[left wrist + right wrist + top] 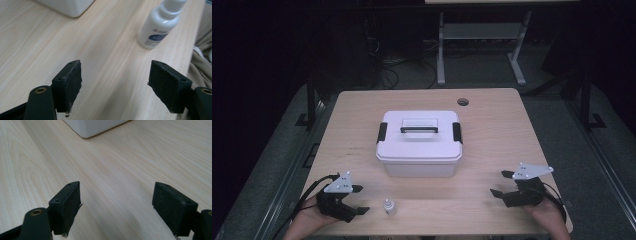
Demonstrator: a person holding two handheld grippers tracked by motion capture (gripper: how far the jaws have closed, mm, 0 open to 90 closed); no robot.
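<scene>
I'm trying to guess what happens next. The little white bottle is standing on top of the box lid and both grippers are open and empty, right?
Not quite. The little white bottle stands on the table, near the front edge beside the left gripper, not on the white box. The high view shows it. The rest is right: the left gripper and the right gripper are open and empty.

Camera layout: one fixed high view and two hand-held gripper views.
The high view looks forward and down over the whole worktop [492,125] from the near edge. Each gripper view sits low and close to the wood, facing the white box [419,145], whose corner both share with the high view.
</scene>
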